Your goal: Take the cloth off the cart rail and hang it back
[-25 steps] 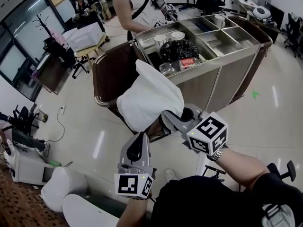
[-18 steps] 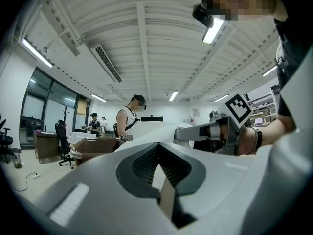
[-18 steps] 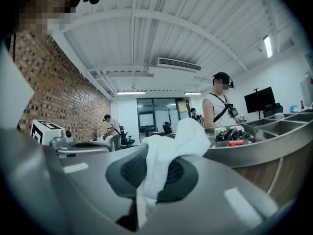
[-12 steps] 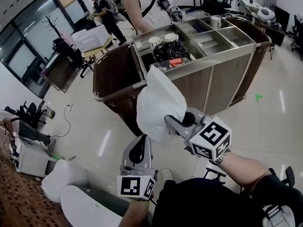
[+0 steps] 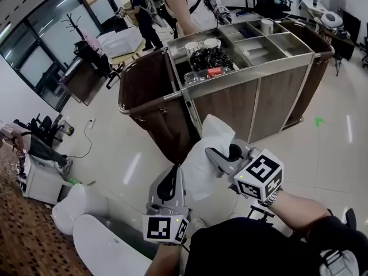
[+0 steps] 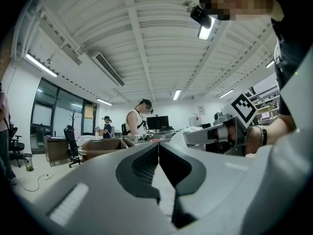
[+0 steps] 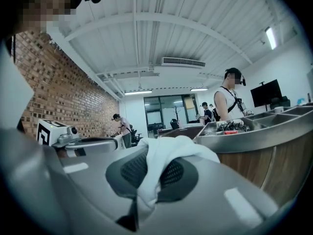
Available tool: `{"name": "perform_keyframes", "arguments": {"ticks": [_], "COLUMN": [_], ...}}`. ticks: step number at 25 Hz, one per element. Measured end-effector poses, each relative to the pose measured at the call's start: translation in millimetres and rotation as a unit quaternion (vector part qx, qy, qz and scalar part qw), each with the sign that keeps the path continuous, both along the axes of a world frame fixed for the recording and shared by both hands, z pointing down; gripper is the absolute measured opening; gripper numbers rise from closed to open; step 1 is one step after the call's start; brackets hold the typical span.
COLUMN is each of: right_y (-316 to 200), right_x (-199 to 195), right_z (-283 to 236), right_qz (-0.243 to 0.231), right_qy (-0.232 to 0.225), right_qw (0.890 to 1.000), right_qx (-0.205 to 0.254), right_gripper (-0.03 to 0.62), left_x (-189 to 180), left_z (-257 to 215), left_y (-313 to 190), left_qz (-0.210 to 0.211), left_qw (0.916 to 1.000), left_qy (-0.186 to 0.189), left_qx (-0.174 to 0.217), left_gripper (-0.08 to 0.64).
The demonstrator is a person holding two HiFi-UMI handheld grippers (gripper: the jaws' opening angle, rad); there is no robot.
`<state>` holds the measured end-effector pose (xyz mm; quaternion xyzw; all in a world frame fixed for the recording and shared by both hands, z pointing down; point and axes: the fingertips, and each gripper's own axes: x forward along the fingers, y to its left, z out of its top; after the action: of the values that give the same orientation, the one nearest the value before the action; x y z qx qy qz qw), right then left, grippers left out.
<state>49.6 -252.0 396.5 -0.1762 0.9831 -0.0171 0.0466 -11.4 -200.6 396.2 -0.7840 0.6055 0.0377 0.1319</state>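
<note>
The soft white cloth [image 5: 206,154] hangs bunched up in the air, in front of the big steel and wood cart [image 5: 270,96]. It is well apart from the shiny steel rail [image 5: 150,103] at the cart's end. The right gripper [image 5: 217,152] has its grey fingers [image 7: 126,173] pinched tight on a fold of the cloth. The left gripper [image 5: 168,176] is just beside it and lower, with its fingers [image 6: 141,166] pressed together and nothing in them. A person in a white top [image 5: 192,4] stands behind the cart.
</note>
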Motion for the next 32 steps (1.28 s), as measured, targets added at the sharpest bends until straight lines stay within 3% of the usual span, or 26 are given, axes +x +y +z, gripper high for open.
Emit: {"name": "perform_keyframes", "arguments": {"ticks": [8,22,32], "right_y": [19.4,67.6,89.4], "right_x": [0.9,-46.1,-64.7], "right_z": [-7.7,-20.0,-26.1], "right_qz": [0.016,0.062,0.081], "right_qy": [-0.010,-0.010,-0.005], "right_qw": [1.000,0.998,0.997], "right_qx": [-0.002,0.004,0.006], "right_gripper": [0.021,0.021,0.021], "left_x": [-20.6,-89.0,-114.2], "left_z": [-8.0,-21.1,-26.9], "left_y": [20.3,60.9,78.7], "left_qz": [-0.007,0.014,0.031], "left_qw": [0.9999,0.9997,0.9990], "left_qy": [0.004,0.012,0.027], "left_qx": [0.007,0.013,0.016], "left_gripper": [0.011,0.020,0.003]}}
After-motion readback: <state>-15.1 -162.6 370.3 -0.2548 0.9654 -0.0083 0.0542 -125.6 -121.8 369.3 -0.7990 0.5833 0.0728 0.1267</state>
